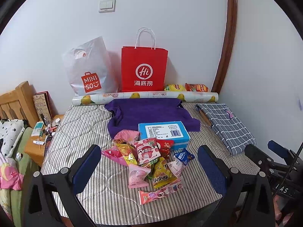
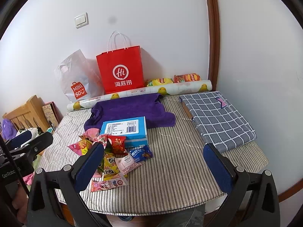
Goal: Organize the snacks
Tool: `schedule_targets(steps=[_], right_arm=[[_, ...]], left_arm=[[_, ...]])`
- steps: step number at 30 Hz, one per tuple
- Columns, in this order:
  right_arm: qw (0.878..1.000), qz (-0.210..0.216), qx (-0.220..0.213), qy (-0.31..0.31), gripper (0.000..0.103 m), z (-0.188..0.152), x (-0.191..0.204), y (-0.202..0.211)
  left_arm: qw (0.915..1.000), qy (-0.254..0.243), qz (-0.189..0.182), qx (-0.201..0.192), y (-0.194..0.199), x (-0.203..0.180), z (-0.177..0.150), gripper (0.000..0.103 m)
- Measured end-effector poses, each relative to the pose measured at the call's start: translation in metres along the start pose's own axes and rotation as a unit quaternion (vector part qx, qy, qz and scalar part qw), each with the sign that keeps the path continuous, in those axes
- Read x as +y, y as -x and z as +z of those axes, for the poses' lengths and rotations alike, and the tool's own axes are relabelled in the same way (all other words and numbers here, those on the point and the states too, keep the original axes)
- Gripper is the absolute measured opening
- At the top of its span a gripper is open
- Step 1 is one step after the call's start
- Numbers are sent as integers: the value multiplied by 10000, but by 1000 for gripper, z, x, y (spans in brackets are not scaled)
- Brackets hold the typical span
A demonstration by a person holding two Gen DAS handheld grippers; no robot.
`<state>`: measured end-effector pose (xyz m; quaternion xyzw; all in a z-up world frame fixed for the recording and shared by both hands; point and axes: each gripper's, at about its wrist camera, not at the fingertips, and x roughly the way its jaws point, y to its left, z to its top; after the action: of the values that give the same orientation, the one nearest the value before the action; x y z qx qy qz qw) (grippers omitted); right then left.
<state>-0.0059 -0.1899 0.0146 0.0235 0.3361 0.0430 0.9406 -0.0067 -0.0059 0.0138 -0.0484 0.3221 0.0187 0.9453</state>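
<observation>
A heap of small snack packets (image 1: 149,162) (image 2: 111,157) lies on the striped table cover, in front of a blue box (image 1: 163,133) (image 2: 126,130). A red packet (image 2: 117,144) and a small blue packet (image 1: 183,157) (image 2: 141,154) sit at the heap's right side. A long pink packet (image 1: 159,192) (image 2: 108,184) lies nearest the front edge. My left gripper (image 1: 149,172) hangs open above the heap, its fingers either side of it. My right gripper (image 2: 153,168) is open too, with its left finger over the heap's right part. Neither holds anything.
A purple cloth (image 1: 151,113) lies behind the box, with a patterned roll (image 1: 145,97), a red paper bag (image 1: 144,68), a white plastic bag (image 1: 89,70) and two chip bags (image 1: 185,88) by the wall. A folded checked cloth (image 2: 217,117) lies at the right. A bed and nightstand (image 1: 37,141) stand left.
</observation>
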Motion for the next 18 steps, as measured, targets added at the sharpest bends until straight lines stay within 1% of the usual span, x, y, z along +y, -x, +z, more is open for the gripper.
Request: schedule_targets(steps=[18], right_arm=[[10000,28,-15,-42,103,-3,0,2]], left_arm=[[10000,4,-24,2,0,-3,-3,103]])
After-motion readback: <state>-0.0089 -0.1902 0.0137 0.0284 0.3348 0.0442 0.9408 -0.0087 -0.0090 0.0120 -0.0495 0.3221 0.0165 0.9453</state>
